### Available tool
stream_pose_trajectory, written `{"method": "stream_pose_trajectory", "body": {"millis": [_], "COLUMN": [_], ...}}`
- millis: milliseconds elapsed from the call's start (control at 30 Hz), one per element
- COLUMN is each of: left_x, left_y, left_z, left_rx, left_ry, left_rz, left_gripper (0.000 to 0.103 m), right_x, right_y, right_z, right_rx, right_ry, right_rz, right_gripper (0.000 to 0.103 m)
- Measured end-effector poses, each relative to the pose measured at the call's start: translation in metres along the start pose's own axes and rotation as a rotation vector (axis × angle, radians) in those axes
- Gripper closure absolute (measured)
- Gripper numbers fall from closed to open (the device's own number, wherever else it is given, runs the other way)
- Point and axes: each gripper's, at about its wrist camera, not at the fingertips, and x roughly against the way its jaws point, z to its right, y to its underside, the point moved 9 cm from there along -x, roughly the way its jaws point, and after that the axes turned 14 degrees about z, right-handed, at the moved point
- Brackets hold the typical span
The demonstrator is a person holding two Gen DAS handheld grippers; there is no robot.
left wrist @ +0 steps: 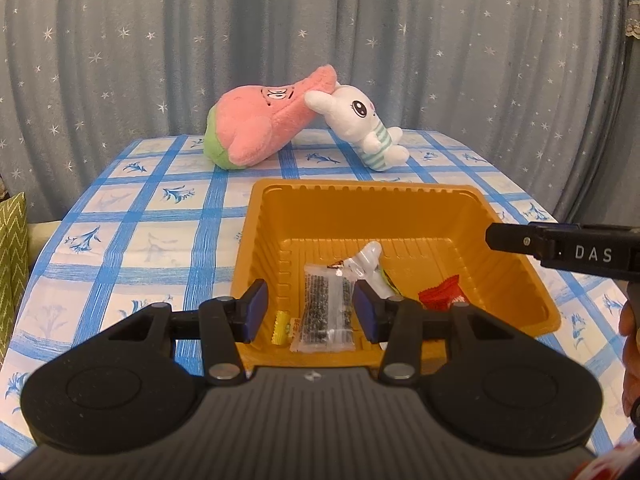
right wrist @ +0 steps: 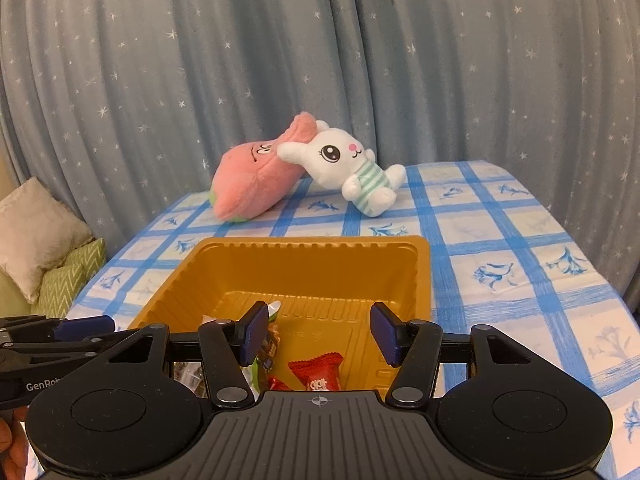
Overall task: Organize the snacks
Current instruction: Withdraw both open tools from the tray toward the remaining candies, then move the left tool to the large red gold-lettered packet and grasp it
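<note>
Here, both claws released: left claw (left wrist: 308, 312) over clear packet (left wrist: 326, 312), right claw (right wrist: 320, 334) above red packet (right wrist: 318, 370).

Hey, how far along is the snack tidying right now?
Mostly done: the clear packet, red wrapper and other snacks lie in the orange tray. Both tools, left and right, are open and empty. No loose snacks show on the checked tablecloth.
</note>
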Motion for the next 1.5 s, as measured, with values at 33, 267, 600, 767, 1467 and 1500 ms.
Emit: {"method": "stream_pose_trajectory", "body": {"millis": [33, 267, 600, 767, 1467, 1500], "left_x": [0.003, 0.029, 0.078, 0.102, 0.169, 0.169], "left_y": [0.001, 0.01, 0.037, 0.055, 0.093, 0.094], "left_z": [0.001, 0.008, 0.014, 0.019, 0.065, 0.067], "left_rx": [-0.003, -0.03, -0.021, -0.019, -0.025, -0.031], "left_ry": [0.0, 0.008, 0.02, 0.031, 0.101, 0.107], "left_rz": [0.002, 0.008, -0.013, -0.031, -0.125, -0.129], "left_gripper": [0.06, 0.06, 0.059, 0.057, 0.049, 0.048], "right_x": [0.003, 0.026, 0.087, 0.116, 0.2, 0.201], "right_y": [0.0, -0.001, 0.023, 0.044, 0.09, 0.091], "right_z": [0.001, 0.008, 0.009, 0.011, 0.0, 0.0], "right_rx": [0.003, -0.019, -0.001, -0.016, -0.052, -0.046], "right_ry": [0.005, 0.037, 0.069, 0.087, 0.126, 0.127], "right_rz": [0.003, 0.021, 0.016, -0.005, -0.143, -0.149], "right_gripper": [0.046, 0.046, 0.046, 0.046, 0.046, 0.046]}}
